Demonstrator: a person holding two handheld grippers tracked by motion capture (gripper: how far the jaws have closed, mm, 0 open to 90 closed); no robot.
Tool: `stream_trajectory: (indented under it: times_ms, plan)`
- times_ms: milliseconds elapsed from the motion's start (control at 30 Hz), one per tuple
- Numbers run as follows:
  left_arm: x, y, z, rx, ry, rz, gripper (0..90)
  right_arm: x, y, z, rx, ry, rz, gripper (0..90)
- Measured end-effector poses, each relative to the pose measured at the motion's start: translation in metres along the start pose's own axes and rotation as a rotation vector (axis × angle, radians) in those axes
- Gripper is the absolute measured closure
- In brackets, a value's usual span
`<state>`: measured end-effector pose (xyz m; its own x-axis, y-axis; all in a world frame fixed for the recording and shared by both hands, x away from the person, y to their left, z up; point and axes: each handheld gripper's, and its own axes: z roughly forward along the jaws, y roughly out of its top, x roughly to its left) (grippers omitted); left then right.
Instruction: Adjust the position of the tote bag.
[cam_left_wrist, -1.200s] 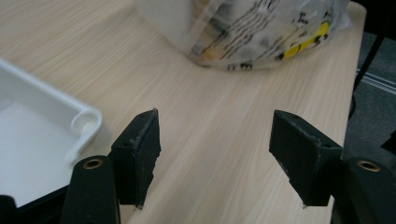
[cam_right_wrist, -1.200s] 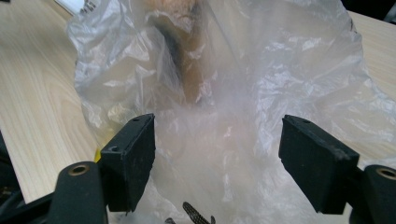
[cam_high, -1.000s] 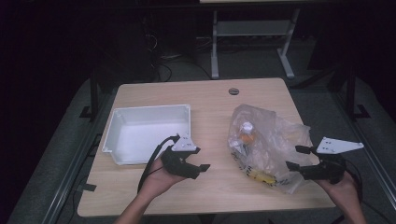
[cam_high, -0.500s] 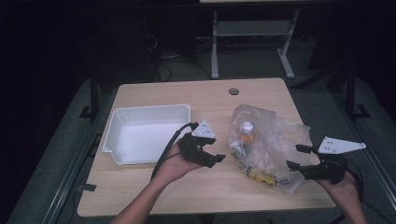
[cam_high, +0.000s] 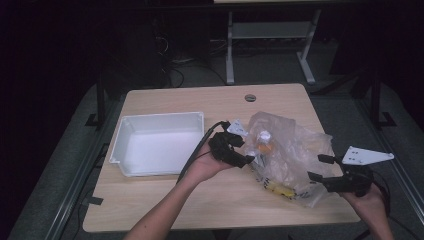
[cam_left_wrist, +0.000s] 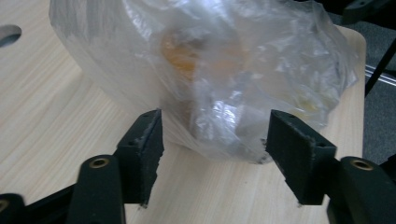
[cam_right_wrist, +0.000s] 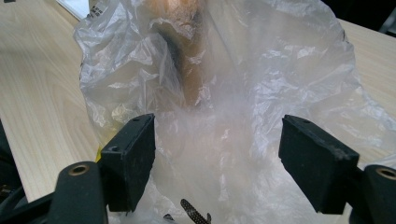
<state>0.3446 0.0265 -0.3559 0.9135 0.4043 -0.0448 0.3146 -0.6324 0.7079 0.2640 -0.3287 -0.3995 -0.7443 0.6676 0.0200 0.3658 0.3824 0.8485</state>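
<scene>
Gripper-wise, our left gripper (cam_high: 248, 154) sits right at the near-left edge of the clear plastic bag (cam_high: 292, 157), its jaws spread wide but having just been closing a little; in the left gripper view the crumpled film bulges between the pads (cam_left_wrist: 142, 142) without our being able to say it is pinched yet. Our right gripper (cam_high: 320, 167) hangs at the bag's right side with jaws wide apart, film lying loosely between them in the right gripper view, nothing clamped. The bag lies on the right half of the wooden table (cam_high: 165, 202), lumpy with contents: an orange bottle with a white cap (cam_high: 263, 142) near the top and something yellow (cam_high: 280, 190) lower down, both inside the film. Just left of our left gripper stands the white tray (cam_high: 160, 119), and nothing lies in it. We judge the work barely begun: both grippers are placed to take hold of the bag, but opening it and moving its contents across to the tray are yet to come.
</scene>
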Motion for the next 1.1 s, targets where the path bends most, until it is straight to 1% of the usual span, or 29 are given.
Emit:
stream_trajectory:
  times_ms: [33,67,100,133,167,200,267,333,367,400,500,567,633,700,733,767,800,933,967,1100]
  plan:
    - [0.002,0.000,0.001,0.013,0.004,0.008,41.3,0.000,0.000,0.000,-0.001,-0.003,-0.005,26.8]
    - [0.003,0.001,0.002,0.012,0.012,0.012,44.4,0.000,0.001,-0.001,-0.005,-0.003,-0.007,26.9]
    - [0.003,0.001,0.003,0.003,0.013,0.017,50.8,0.000,0.001,-0.001,-0.006,-0.004,-0.008,26.9]
    - [0.003,0.001,0.004,-0.008,0.011,0.016,60.0,0.000,0.001,-0.001,-0.007,-0.004,-0.009,26.9]
    - [0.003,0.001,0.005,-0.020,0.012,0.005,60.0,0.000,0.001,-0.001,-0.007,-0.004,-0.009,26.9]
    - [0.004,0.001,0.005,-0.014,0.012,0.015,63.7,0.000,0.001,-0.001,-0.005,-0.004,-0.010,26.9]
    - [0.003,0.000,0.007,-0.012,0.026,0.020,73.8,0.001,0.000,0.000,0.001,-0.003,-0.010,26.9]
    - [0.002,-0.002,0.009,-0.007,0.044,0.030,80.8,0.002,0.001,0.000,0.000,-0.005,-0.012,26.9]
    - [0.002,-0.003,0.010,-0.001,0.060,0.034,82.3,0.002,0.001,0.000,0.001,-0.006,-0.016,26.9]
    - [0.003,-0.005,0.012,0.007,0.072,0.029,84.4,0.002,0.001,0.001,0.004,-0.006,-0.021,26.9]
    - [0.005,-0.010,0.016,0.024,0.086,0.016,84.9,0.003,0.001,0.002,0.007,-0.005,-0.022,26.9]
    - [0.008,-0.015,0.019,0.038,0.092,-0.001,85.2,0.003,0.001,0.003,0.014,0.000,-0.021,26.9]
    - [0.010,-0.019,0.023,0.063,0.099,-0.004,85.4,0.004,0.000,0.005,0.022,0.008,-0.020,27.0]
    - [0.011,-0.023,0.027,0.083,0.103,-0.019,85.6,0.005,0.000,0.007,0.036,0.011,-0.020,27.1]
    - [0.012,-0.025,0.028,0.091,0.106,-0.021,85.6,0.004,0.000,0.008,0.043,0.013,-0.028,27.4]
    - [0.012,-0.027,0.031,0.100,0.105,-0.026,85.6,0.005,-0.001,0.009,0.044,0.018,-0.020,27.5]
    - [0.013,-0.029,0.033,0.111,0.105,-0.026,85.7,0.004,-0.001,0.009,0.049,0.019,-0.025,27.6]
    - [0.013,-0.037,0.042,0.157,0.101,-0.036,85.8,0.003,-0.004,0.011,0.060,0.024,-0.019,28.7]
    - [0.013,-0.039,0.043,0.164,0.099,-0.033,85.8,0.003,-0.005,0.012,0.067,0.027,-0.017,29.4]
    - [0.012,-0.046,0.050,0.194,0.087,-0.040,85.8,0.002,-0.007,0.013,0.076,0.031,-0.015,30.6]
